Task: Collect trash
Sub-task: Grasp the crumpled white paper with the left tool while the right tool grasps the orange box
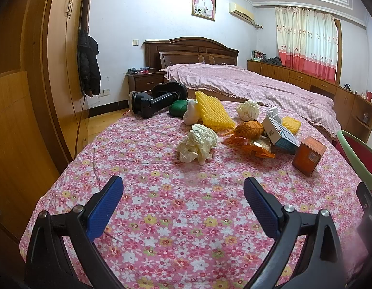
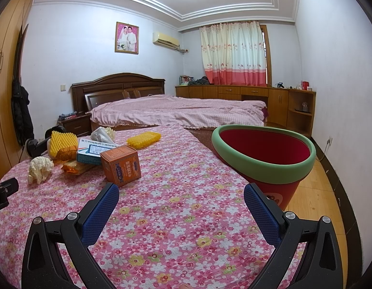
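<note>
Trash lies on a table under a pink flowered cloth (image 1: 174, 204): a crumpled cream paper wad (image 1: 198, 144), a second wad (image 1: 248, 110), yellow foam netting (image 1: 213, 110), a smaller yellow piece (image 1: 291, 124), orange wrappers (image 1: 252, 134), a white-blue carton (image 1: 279, 132) and an orange box (image 1: 308, 155). A red bin with a green rim (image 2: 265, 159) stands at the table's right edge. My left gripper (image 1: 183, 192) is open over bare cloth, short of the near wad. My right gripper (image 2: 181, 197) is open too, between the orange box (image 2: 121, 165) and the bin.
A black clamp-like device (image 1: 157, 100) and a green object (image 1: 177, 108) lie at the table's far end. Behind stand a bed (image 1: 246, 82), a nightstand (image 1: 145, 80), a wardrobe (image 1: 53, 72) on the left and low cabinets (image 2: 246, 94) under the curtained window.
</note>
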A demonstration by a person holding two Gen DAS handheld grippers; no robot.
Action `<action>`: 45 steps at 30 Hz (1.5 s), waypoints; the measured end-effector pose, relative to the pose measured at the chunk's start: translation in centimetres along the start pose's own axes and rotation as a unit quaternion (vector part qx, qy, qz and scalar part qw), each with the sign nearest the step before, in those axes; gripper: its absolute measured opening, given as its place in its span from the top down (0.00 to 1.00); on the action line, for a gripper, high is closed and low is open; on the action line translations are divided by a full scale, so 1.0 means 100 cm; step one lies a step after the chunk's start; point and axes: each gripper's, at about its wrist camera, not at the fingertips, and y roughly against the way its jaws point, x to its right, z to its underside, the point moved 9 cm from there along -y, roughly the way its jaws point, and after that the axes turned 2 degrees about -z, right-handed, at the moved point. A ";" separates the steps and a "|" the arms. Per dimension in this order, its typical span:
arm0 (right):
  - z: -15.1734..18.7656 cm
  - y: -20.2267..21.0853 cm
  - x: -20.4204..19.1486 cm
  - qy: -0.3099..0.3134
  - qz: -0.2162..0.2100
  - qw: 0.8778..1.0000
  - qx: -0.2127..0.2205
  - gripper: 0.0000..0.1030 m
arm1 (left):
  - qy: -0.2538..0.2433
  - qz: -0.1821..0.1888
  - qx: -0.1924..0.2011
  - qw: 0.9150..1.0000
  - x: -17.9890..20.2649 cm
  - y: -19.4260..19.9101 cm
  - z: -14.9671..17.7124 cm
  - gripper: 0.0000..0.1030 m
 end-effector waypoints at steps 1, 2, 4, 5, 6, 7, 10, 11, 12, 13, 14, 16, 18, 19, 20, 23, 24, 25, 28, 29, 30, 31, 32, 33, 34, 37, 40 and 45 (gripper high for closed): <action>0.000 0.000 0.000 0.000 0.000 1.000 0.000 0.00 | 0.000 0.000 0.000 1.000 0.000 0.000 0.000 0.03; 0.001 0.000 -0.001 0.001 0.000 1.000 0.001 0.00 | 0.000 0.001 0.000 1.000 0.001 -0.001 0.000 0.03; 0.001 -0.001 -0.002 0.002 -0.003 1.000 -0.003 0.00 | 0.000 0.002 -0.001 1.000 -0.002 0.001 0.000 0.04; 0.002 -0.002 -0.002 0.002 -0.004 1.000 -0.007 0.00 | 0.000 0.002 -0.003 1.000 -0.001 0.000 0.000 0.03; 0.003 -0.004 -0.002 -0.001 -0.005 1.000 -0.013 0.00 | 0.001 0.005 -0.006 1.000 -0.002 -0.001 0.001 0.03; 0.003 -0.006 0.000 -0.004 -0.008 1.000 -0.020 0.00 | 0.001 0.008 -0.010 1.000 -0.001 -0.002 0.002 0.03; 0.004 -0.007 0.001 -0.014 -0.019 0.999 -0.035 0.00 | 0.004 0.021 -0.029 0.999 -0.003 -0.008 0.006 0.03; 0.004 -0.008 0.002 -0.017 -0.024 0.999 -0.046 0.00 | 0.008 0.027 -0.043 0.999 -0.003 -0.012 0.008 0.03; 0.005 -0.012 0.003 -0.018 -0.027 0.998 -0.053 0.00 | 0.012 0.032 -0.051 0.998 -0.005 -0.014 0.007 0.03; 0.004 -0.012 0.002 -0.018 -0.033 0.997 -0.063 0.00 | 0.015 0.037 -0.058 0.998 -0.005 -0.015 0.007 0.03; 0.007 -0.014 -0.001 -0.020 -0.038 0.996 -0.072 0.00 | 0.018 0.043 -0.065 0.997 -0.005 -0.016 0.007 0.03; 0.005 -0.017 -0.004 -0.029 -0.050 0.995 -0.087 0.00 | 0.017 0.043 -0.070 0.996 -0.007 -0.019 0.001 0.04; -0.002 -0.018 -0.008 -0.034 -0.063 0.993 -0.093 0.00 | 0.013 0.044 -0.070 0.996 -0.009 -0.020 -0.008 0.04; -0.006 -0.019 -0.010 -0.034 -0.069 0.992 -0.096 0.00 | 0.010 0.044 -0.073 0.996 -0.009 -0.022 -0.012 0.04; -0.010 -0.021 -0.013 -0.033 -0.075 0.992 -0.101 0.00 | 0.003 0.044 -0.080 0.996 -0.008 -0.026 -0.016 0.04; -0.018 -0.031 -0.023 -0.033 -0.096 0.987 -0.126 0.00 | -0.009 0.049 -0.095 0.994 -0.006 -0.036 -0.025 0.06; -0.021 -0.037 -0.027 -0.034 -0.103 0.985 -0.137 0.00 | -0.011 0.049 -0.100 0.994 -0.007 -0.040 -0.028 0.09; -0.022 -0.041 -0.030 -0.033 -0.106 0.984 -0.143 0.00 | -0.016 0.050 -0.105 0.993 -0.006 -0.044 -0.030 0.10; -0.026 -0.056 -0.040 -0.032 -0.117 0.980 -0.157 0.00 | -0.023 0.062 -0.122 0.990 0.000 -0.059 -0.035 0.12; -0.027 -0.061 -0.044 -0.031 -0.123 0.978 -0.164 0.00 | -0.025 0.067 -0.127 0.989 0.002 -0.064 -0.037 0.14; -0.026 -0.067 -0.048 -0.029 -0.131 0.975 -0.176 0.00 | -0.028 0.073 -0.132 0.988 0.006 -0.069 -0.037 0.15; -0.023 -0.073 -0.053 -0.028 -0.136 0.972 -0.188 0.00 | -0.031 0.080 -0.137 0.987 0.010 -0.074 -0.037 0.16; -0.022 -0.077 -0.055 -0.029 -0.139 0.970 -0.195 0.00 | -0.031 0.085 -0.141 0.986 0.011 -0.079 -0.037 0.17; -0.022 -0.082 -0.059 -0.028 -0.137 0.970 -0.197 0.00 | -0.028 0.091 -0.147 0.985 0.014 -0.085 -0.036 0.21; -0.022 -0.086 -0.059 -0.024 -0.135 0.970 -0.200 0.00 | -0.024 0.097 -0.153 0.983 0.015 -0.090 -0.035 0.24; -0.018 -0.100 -0.070 -0.003 -0.129 0.967 -0.218 0.00 | -0.022 0.110 -0.174 0.978 0.020 -0.104 -0.028 0.29; -0.014 -0.110 -0.074 0.001 -0.125 0.964 -0.234 0.00 | -0.027 0.105 -0.185 0.977 0.021 -0.115 -0.022 0.31; -0.009 -0.124 -0.074 -0.002 -0.114 0.963 -0.245 0.00 | -0.029 0.100 -0.197 0.975 0.018 -0.124 -0.016 0.36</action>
